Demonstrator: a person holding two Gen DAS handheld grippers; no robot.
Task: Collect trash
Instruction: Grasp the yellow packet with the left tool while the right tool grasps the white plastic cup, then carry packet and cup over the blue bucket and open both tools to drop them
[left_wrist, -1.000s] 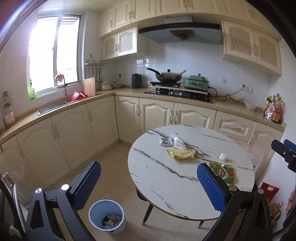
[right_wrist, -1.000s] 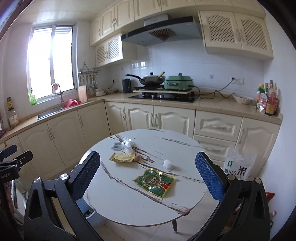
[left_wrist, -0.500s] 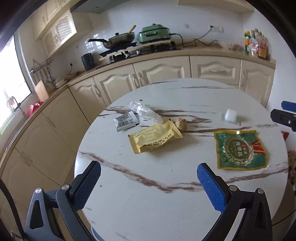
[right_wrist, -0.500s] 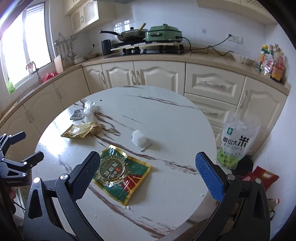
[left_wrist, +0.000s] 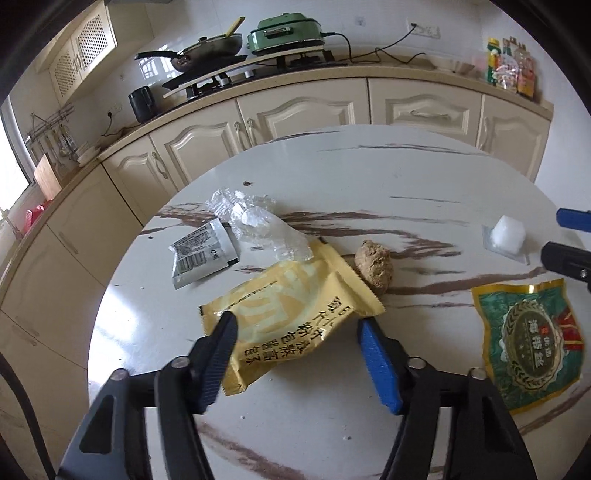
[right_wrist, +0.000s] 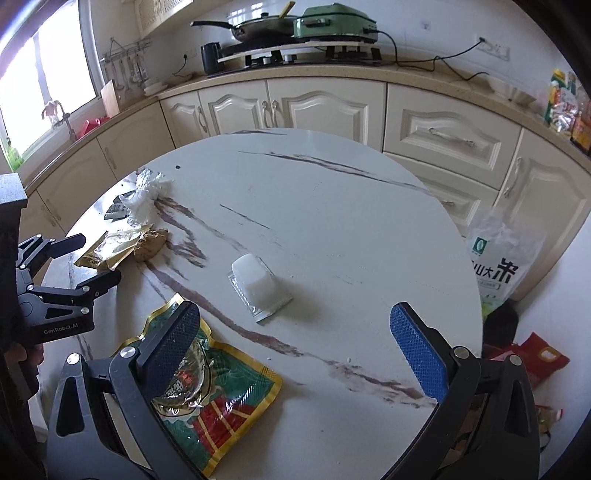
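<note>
On the round marble table (left_wrist: 369, 177) lie a yellow packet (left_wrist: 291, 291), a brown lump (left_wrist: 375, 267), crumpled clear wrap (left_wrist: 258, 225), a silver sachet (left_wrist: 201, 254), a green packet (left_wrist: 528, 343) and a small white cup (left_wrist: 509, 234). My left gripper (left_wrist: 295, 319) hangs low over the table, its jaws closing with the yellow packet between them; the pads are not visibly pressing it. My right gripper (right_wrist: 294, 307) stands open above the table (right_wrist: 332, 203). Its left finger hangs over the green packet (right_wrist: 221, 406), and the white cup (right_wrist: 255, 280) lies just ahead of the gap.
Cream cabinets (right_wrist: 325, 107) and a counter with a hob, a pan (left_wrist: 207, 51) and a green cooker (left_wrist: 288, 33) run behind the table. A white rice bag (right_wrist: 498, 258) and red packets (right_wrist: 532, 354) sit on the floor at the right.
Both grippers dropped and came in close over the table. The left jaws narrowed around the yellow packet. The floor bin left the left wrist view.
</note>
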